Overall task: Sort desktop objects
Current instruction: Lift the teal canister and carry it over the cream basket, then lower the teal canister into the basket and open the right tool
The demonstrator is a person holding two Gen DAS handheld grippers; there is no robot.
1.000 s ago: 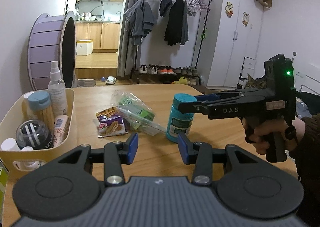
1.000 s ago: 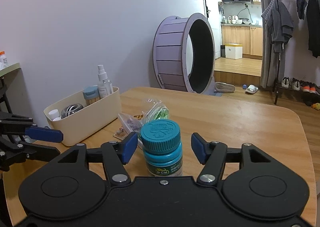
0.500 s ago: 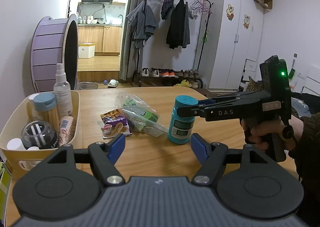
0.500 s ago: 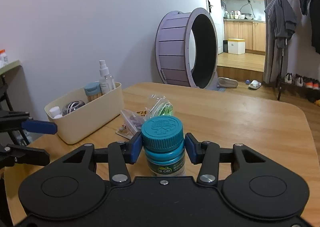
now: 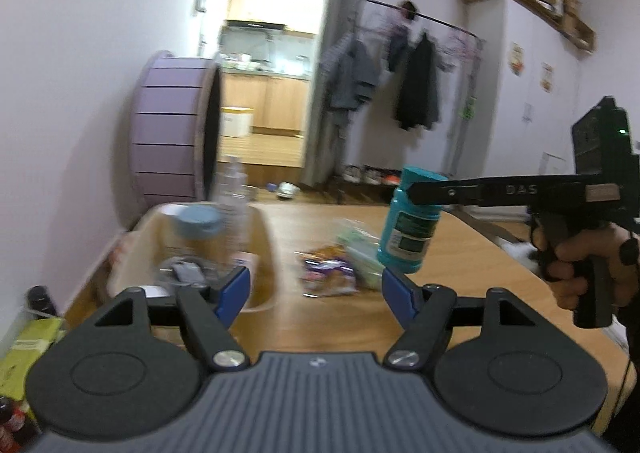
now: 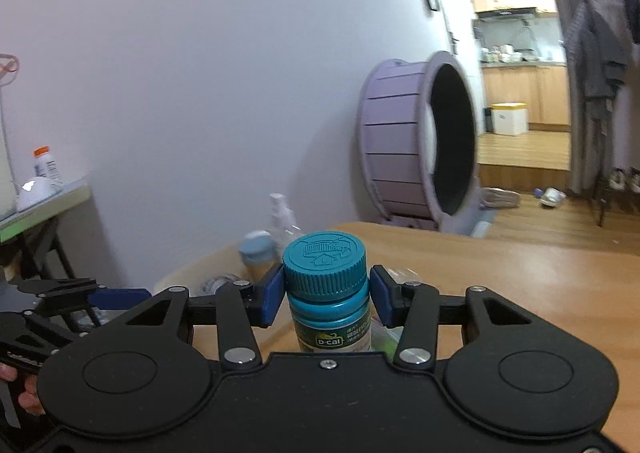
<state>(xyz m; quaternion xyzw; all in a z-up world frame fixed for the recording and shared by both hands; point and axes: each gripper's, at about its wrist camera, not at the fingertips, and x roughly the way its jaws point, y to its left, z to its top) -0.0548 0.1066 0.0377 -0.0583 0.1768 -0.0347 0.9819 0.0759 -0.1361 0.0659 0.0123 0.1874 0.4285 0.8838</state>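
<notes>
My right gripper (image 6: 325, 295) is shut on the cap of a teal D-Cal bottle (image 6: 330, 309). It holds the bottle in the air above the wooden table (image 6: 520, 277), tilted a little in the left wrist view (image 5: 410, 227). My left gripper (image 5: 316, 291) is open and empty, low over the table's near edge. A cream bin (image 5: 262, 249) at the left holds a spray bottle (image 5: 234, 193), a blue-lidded jar (image 5: 196, 225) and other small items. Snack packets (image 5: 328, 271) lie on the table between bin and bottle.
A purple cat wheel (image 6: 416, 141) stands on the floor behind the table's far left. A side shelf (image 6: 44, 201) with a bottle is at the far left. Bottles and a green pack (image 5: 24, 337) sit below the table's left edge.
My right gripper has closed on the teal bottle's cap and lifted it off the table. The left gripper has opened wider and swung left toward the bin.
</notes>
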